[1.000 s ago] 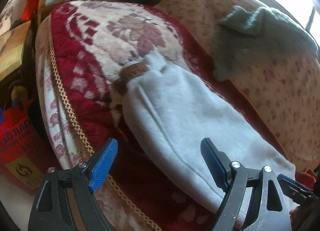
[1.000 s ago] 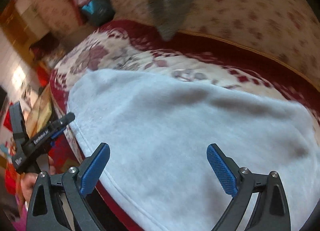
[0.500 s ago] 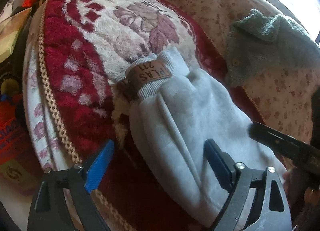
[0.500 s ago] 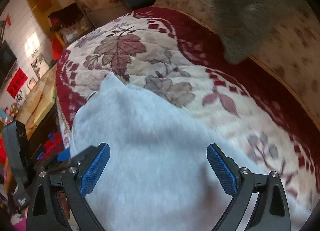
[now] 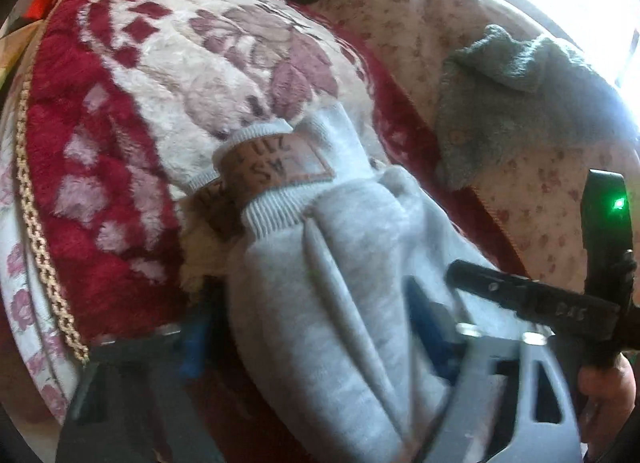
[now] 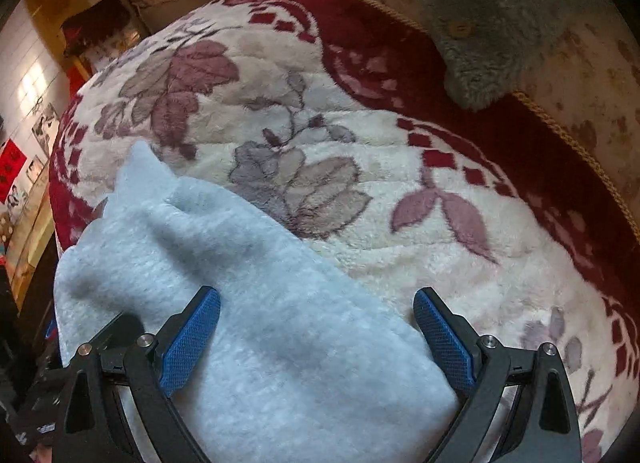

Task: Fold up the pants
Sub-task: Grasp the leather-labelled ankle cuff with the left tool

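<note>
Light grey fleece pants [image 5: 332,287] lie folded lengthwise on a red and cream floral blanket [image 5: 120,111]. Their ribbed waistband with a brown leather patch [image 5: 272,167] points away from me. My left gripper [image 5: 312,331] is open, its blue fingers straddling the pants near the front edge. My right gripper [image 6: 316,339] is open just above the pants [image 6: 248,303], one finger over the cloth and one at its edge. The right gripper's black body also shows in the left wrist view [image 5: 532,303].
A grey-green fleece garment [image 5: 520,103] lies on the floral sofa back [image 5: 400,31] behind the blanket; it also shows in the right wrist view [image 6: 500,23]. The blanket's gold-corded edge [image 5: 36,231] drops off at the left. Clutter stands beyond it.
Both grippers have moved forward along the pants toward the waistband. The right gripper has come in close beside the left. The left view is blurred with motion.
</note>
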The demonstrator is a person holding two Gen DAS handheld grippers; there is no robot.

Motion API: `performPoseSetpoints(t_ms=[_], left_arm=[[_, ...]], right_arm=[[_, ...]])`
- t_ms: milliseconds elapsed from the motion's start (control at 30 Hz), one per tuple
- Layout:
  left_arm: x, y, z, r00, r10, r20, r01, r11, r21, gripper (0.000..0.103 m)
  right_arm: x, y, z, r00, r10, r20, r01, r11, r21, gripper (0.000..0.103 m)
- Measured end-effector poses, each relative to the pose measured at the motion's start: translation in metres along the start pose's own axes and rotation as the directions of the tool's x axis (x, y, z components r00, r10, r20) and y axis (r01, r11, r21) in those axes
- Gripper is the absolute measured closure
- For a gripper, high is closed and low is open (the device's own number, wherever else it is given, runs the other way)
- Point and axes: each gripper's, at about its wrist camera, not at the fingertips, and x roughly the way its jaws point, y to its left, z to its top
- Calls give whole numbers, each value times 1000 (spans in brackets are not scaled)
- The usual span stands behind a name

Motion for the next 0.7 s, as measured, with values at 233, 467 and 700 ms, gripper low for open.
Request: performPoseSetpoints(t_ms=[233,467,700], left_arm=[[-11,-17,1,996,-90,-15,90,996,18,75],[-52,-41,2,991,-128,44,125,989,74,76],[-90,-74,-8,984,-142,109,112,962,248,76]], right_arm=[[-48,-30,-34,998,-41,37,40,999,31,3],[-78,-44,-52,999,-22,45,19,998,64,3],[-98,-28,-36,989,121,89,-127,989,75,3]])
